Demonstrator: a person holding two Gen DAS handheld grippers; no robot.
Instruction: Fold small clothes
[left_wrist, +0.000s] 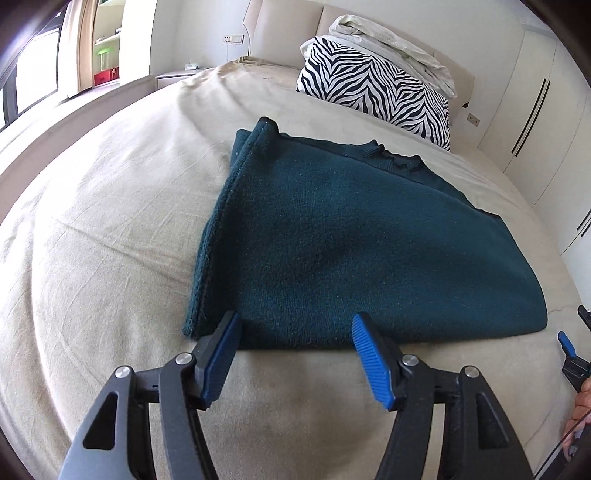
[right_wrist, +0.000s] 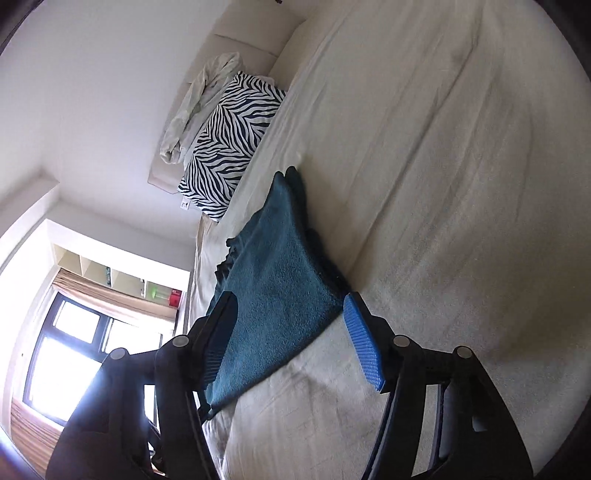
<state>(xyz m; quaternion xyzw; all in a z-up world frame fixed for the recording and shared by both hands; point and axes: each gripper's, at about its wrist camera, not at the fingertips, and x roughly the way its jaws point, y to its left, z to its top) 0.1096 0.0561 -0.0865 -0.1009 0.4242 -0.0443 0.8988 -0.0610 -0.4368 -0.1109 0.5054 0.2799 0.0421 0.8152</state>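
A dark teal knitted garment lies folded flat on the beige bed sheet. My left gripper is open, its blue-padded fingertips just at the garment's near edge, holding nothing. In the right wrist view, tilted sideways, the same garment runs between the fingers of my right gripper, which is open with the near corner of the cloth between its jaws. The right gripper also shows at the right edge of the left wrist view.
A zebra-print pillow with a crumpled white cloth on it sits at the headboard. White wardrobe doors stand to the right, a window and shelves to the left. Bare sheet surrounds the garment.
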